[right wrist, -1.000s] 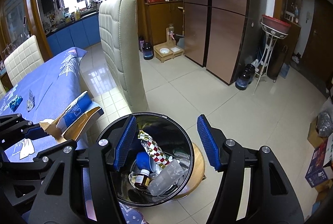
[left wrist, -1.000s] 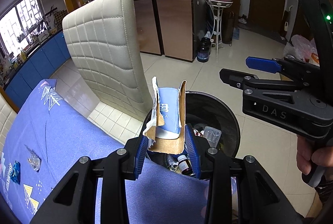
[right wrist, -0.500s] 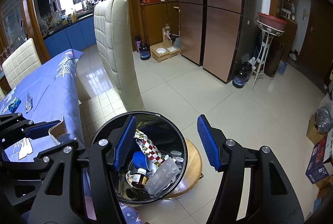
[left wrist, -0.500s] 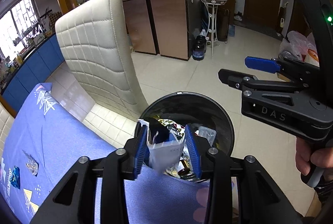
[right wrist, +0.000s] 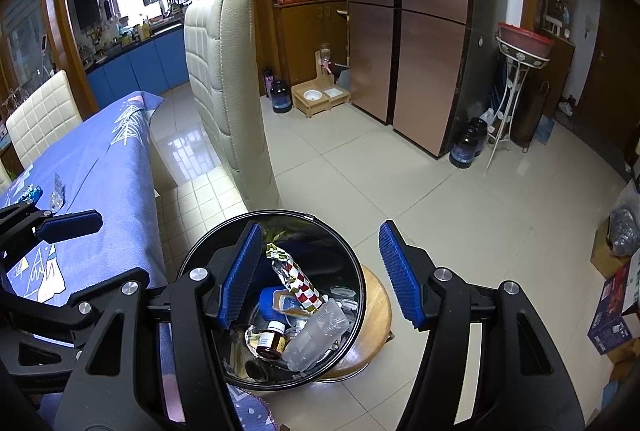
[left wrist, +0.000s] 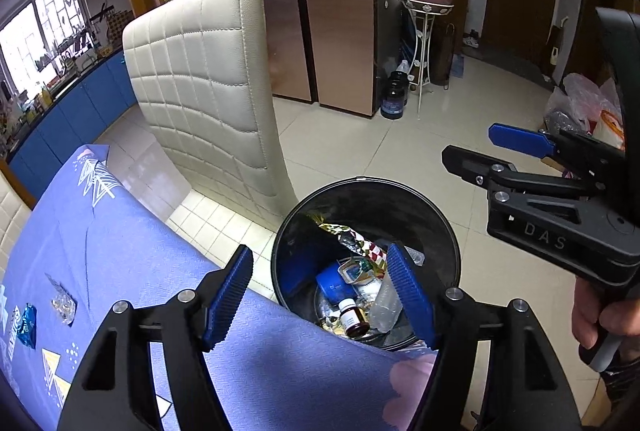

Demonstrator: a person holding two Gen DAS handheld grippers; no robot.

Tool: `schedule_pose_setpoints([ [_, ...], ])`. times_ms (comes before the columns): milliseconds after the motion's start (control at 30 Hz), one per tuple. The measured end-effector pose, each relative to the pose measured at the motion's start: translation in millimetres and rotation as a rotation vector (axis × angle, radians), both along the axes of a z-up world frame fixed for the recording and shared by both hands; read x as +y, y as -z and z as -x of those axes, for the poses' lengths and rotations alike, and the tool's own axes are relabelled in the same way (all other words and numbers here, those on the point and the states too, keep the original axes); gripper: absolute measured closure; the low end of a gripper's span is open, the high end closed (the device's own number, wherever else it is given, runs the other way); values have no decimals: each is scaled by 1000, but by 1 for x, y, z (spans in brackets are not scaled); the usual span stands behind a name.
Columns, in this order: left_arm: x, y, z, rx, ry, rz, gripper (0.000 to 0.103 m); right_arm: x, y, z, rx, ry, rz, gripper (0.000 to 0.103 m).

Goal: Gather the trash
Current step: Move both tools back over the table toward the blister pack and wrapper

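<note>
The black round trash bin [left wrist: 452, 231] [right wrist: 352, 255] stands beside the table's edge. It holds a checkered wrapper [left wrist: 362, 245] [right wrist: 298, 279], a brown bottle [left wrist: 354, 319] [right wrist: 272, 341], a clear plastic cup [right wrist: 316, 331] and a blue packet [left wrist: 332, 281]. My left gripper [left wrist: 318, 295] hangs over the bin's near rim; its jaws are opening and nothing is between them. My right gripper [right wrist: 320, 271] is open and empty above the bin, and shows at the right in the left wrist view [left wrist: 494, 151]. On the blue tablecloth [left wrist: 120, 251] lie a blue wrapper [left wrist: 26, 323] and a clear wrapper [left wrist: 62, 305].
A cream padded chair [left wrist: 208, 91] [right wrist: 228, 91] stands just behind the bin. The bin rests on a wooden stool [right wrist: 376, 307]. Tall cabinets, a plant stand [right wrist: 516, 71] and dark jugs stand across the tiled floor. Bags and boxes [right wrist: 616, 263] sit at the right.
The left gripper held a torn cardboard packet over the bin, then let it go; the packet dropped inside and the jaws spread wide. The right gripper stayed where it was.
</note>
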State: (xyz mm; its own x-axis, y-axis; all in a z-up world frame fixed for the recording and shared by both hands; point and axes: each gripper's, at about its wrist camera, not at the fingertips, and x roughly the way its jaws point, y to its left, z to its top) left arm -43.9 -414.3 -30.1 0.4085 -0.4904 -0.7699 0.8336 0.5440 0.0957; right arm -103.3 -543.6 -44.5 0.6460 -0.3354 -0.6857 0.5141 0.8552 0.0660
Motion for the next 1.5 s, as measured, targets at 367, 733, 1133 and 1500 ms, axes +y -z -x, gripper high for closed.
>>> schedule_pose_setpoints([
  [367,25,-4,-15,6,-47,18,35,20,-6,-15,10,-42,22,40],
  [733,75,-7,-45,18,-148,55,35,65,-16,-45,23,-138,60,40],
  [1133,162,0,-92,1,-326,59,35,146,-13,-102,64,-317,87,40],
  [1500,246,16,-139,-26,-474,33,35,230,-3,-171,96,-482,80,40],
])
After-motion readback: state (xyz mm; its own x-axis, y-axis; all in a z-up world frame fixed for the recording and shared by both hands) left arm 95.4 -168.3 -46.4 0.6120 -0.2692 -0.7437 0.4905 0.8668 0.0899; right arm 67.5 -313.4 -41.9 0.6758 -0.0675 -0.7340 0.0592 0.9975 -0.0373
